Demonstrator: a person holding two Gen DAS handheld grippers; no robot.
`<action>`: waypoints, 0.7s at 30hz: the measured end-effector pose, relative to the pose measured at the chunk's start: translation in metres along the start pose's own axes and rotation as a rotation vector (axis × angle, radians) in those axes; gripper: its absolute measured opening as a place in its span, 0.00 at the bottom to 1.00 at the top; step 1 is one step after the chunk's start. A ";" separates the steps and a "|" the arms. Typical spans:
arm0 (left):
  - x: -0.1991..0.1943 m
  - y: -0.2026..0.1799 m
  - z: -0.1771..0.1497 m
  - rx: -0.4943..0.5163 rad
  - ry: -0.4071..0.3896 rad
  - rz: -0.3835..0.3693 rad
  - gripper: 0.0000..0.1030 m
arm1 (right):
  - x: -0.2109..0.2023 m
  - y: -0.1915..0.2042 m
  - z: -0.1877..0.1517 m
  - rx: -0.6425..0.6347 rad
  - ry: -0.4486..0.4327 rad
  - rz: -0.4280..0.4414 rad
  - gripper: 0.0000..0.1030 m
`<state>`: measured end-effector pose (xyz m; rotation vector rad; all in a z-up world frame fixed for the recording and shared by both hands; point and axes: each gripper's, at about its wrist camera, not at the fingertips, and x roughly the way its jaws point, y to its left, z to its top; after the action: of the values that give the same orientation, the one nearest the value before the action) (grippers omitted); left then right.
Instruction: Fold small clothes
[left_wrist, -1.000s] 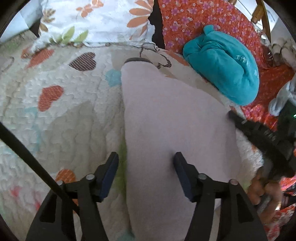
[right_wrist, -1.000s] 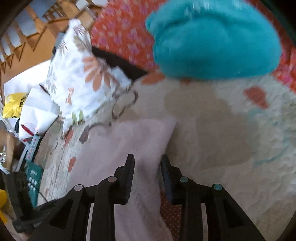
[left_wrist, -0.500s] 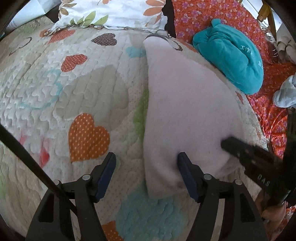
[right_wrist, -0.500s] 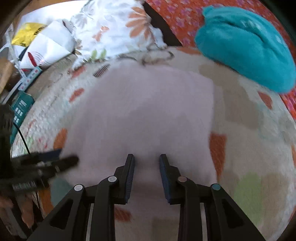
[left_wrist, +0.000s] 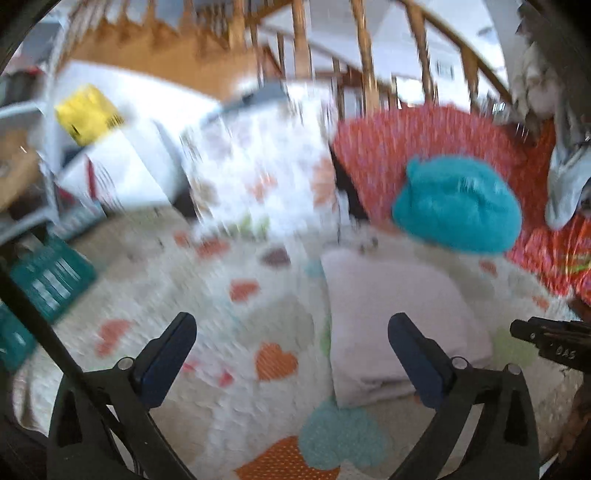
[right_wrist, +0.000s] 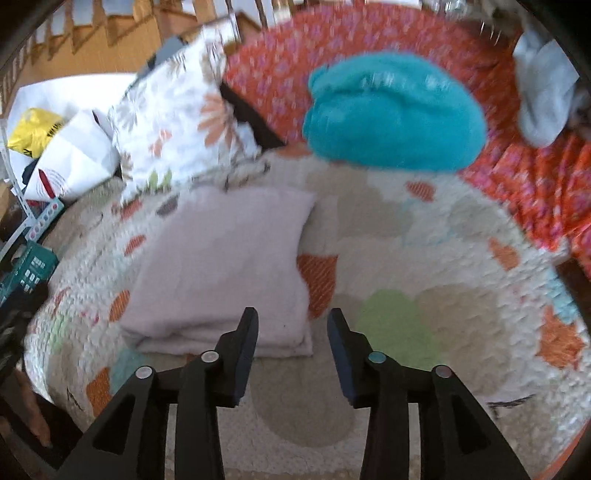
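Note:
A pale pink garment (left_wrist: 399, 317) lies folded flat in several layers on the heart-patterned quilt (left_wrist: 273, 325); it also shows in the right wrist view (right_wrist: 225, 273). My left gripper (left_wrist: 291, 350) is open and empty, held above the quilt with its right finger over the garment's near edge. My right gripper (right_wrist: 291, 336) is open and empty, just off the garment's near right corner. The right gripper's tip (left_wrist: 543, 339) shows at the right of the left wrist view. Both views are motion-blurred.
A teal bundle of cloth (right_wrist: 391, 114) lies behind the garment on an orange floral cover (right_wrist: 535, 177). A floral pillow (right_wrist: 177, 122) stands at the back left. A light grey cloth (right_wrist: 543, 96) lies far right. Boxes and a teal crate (left_wrist: 48, 277) sit left of the bed.
Both grippers have pulled back and up from the pink garment. The right gripper's jaws have opened wider. The garment now lies folded and free on the quilt.

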<state>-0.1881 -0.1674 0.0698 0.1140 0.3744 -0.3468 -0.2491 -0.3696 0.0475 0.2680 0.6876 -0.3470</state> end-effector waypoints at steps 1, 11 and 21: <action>-0.011 0.000 0.003 0.003 -0.022 0.006 1.00 | -0.012 0.003 0.000 -0.014 -0.043 -0.019 0.49; -0.094 -0.005 0.022 -0.068 -0.077 -0.052 1.00 | -0.068 0.044 -0.014 -0.157 -0.233 -0.096 0.88; -0.041 -0.020 -0.015 -0.071 0.170 -0.064 1.00 | -0.016 0.047 -0.052 -0.186 0.066 -0.109 0.88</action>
<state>-0.2362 -0.1708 0.0707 0.0625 0.5587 -0.3878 -0.2714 -0.3049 0.0252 0.0659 0.7961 -0.3766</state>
